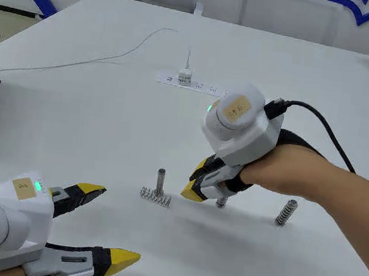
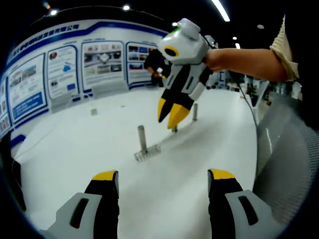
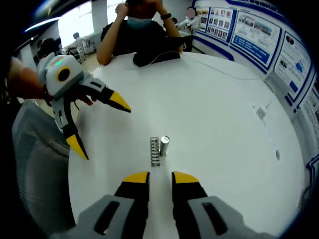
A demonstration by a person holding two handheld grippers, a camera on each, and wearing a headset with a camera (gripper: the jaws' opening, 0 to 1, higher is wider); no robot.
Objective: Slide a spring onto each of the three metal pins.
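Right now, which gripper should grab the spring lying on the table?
Probably right. The right gripper sits close beside the spring, with it straight ahead of its jaws; the left gripper is farther.

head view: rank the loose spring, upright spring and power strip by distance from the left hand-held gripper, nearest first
1. loose spring, lying just ahead of the left hand-held gripper
2. upright spring, off to the right
3. power strip, far back
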